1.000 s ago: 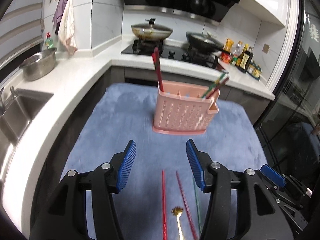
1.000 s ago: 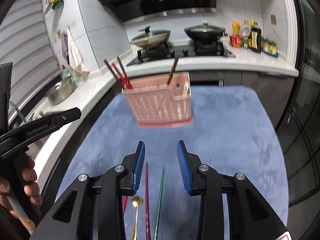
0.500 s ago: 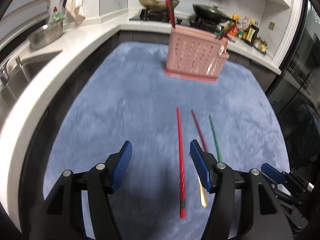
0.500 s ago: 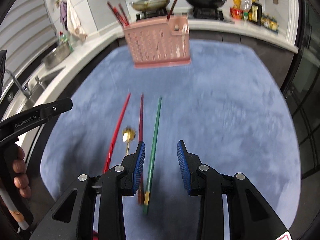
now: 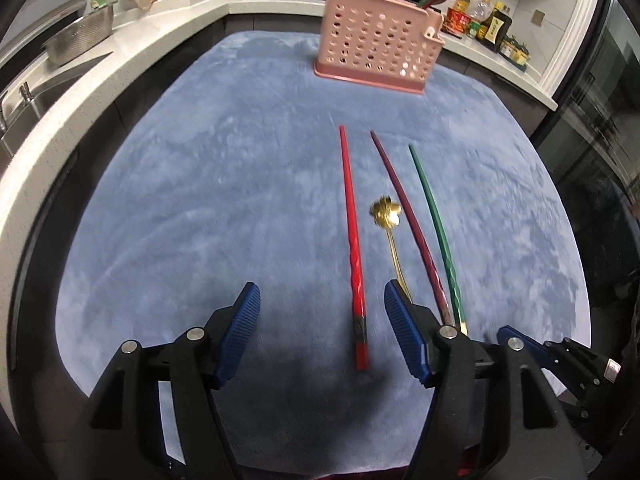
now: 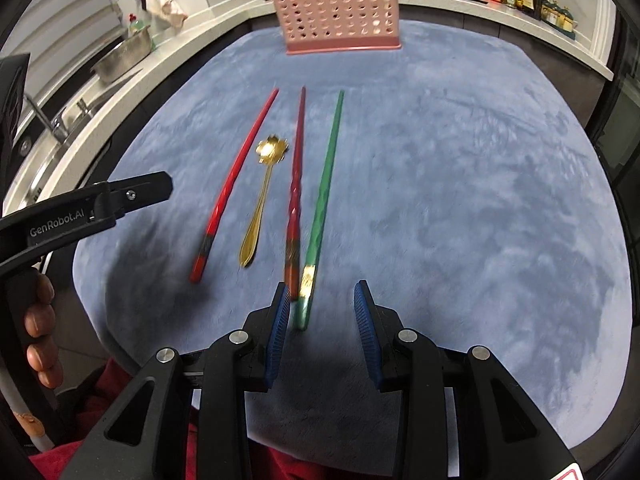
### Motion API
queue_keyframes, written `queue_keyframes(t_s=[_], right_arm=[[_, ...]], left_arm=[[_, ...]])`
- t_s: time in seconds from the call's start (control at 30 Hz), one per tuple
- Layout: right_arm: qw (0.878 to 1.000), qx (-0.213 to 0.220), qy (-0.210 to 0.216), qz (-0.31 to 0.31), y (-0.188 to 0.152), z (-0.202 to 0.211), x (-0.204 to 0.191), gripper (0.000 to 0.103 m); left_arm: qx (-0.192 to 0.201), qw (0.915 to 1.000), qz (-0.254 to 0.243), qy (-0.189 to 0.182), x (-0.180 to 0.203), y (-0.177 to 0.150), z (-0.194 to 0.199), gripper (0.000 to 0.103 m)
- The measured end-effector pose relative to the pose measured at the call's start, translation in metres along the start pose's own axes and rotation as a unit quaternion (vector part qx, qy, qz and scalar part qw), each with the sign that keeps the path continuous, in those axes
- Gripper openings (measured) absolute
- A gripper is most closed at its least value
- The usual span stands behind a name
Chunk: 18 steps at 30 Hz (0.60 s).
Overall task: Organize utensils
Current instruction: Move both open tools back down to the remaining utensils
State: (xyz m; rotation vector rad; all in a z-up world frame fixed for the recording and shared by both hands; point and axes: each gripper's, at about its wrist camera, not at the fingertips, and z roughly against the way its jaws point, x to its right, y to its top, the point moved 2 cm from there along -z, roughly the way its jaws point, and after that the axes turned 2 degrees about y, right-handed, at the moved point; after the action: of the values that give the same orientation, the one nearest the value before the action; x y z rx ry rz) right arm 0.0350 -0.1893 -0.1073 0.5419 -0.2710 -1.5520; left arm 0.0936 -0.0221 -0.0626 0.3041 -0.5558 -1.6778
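Blue ribbed fingers (image 5: pixel 242 322) of the left gripper (image 5: pixel 322 330) spread wide, nothing between the pads but blue mat (image 5: pixel 224 184). Butt end of the red chopstick (image 5: pixel 352 240) lying in that gap, nearer the right-hand pad, apparently untouched. Fingers (image 6: pixel 362 314) of the right gripper (image 6: pixel 321 326) likewise parted, gripping nothing. Blunt gold-banded end of the green chopstick (image 6: pixel 326 184) lying just ahead of the gap, close to the left-hand pad; contact cannot be told.

Laid out ahead on the mat, side by side and pointing away toward the basket: red chopstick leftmost, then the gold spoon (image 6: pixel 262 196) with its flower-shaped bowl at the far end, then the dark red chopstick (image 6: pixel 297 168), then the green one. Dark red and green ends close together near the right gripper, the spoon apart from both neighbours.

Further out, pink perforated utensil basket (image 5: pixel 378 46) standing upright at the mat's far edge, several chopsticks already poking out at both ends. Beyond, white countertop (image 5: pixel 100 76) curving round, with a steel colander (image 5: pixel 78 38) by the sink and bottles (image 5: pixel 486 22) near the stove.
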Motion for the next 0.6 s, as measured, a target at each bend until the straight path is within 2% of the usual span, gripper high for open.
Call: queue_keyframes(t_s=[0.3,0.6], right_arm=[[1.0,-0.018,-0.002,0.008,-0.006,-0.014,-0.001,0.03],[1.0,-0.014,-0.006,-0.007,-0.005,-0.015,0.008,0.019]], left_arm=[[-0.028,0.9996,0.005,-0.008,-0.002,-0.011,-0.012,0.062],[-0.05,0.9987,-0.003,-0.011,0.003,-0.017,-0.024,0.062]])
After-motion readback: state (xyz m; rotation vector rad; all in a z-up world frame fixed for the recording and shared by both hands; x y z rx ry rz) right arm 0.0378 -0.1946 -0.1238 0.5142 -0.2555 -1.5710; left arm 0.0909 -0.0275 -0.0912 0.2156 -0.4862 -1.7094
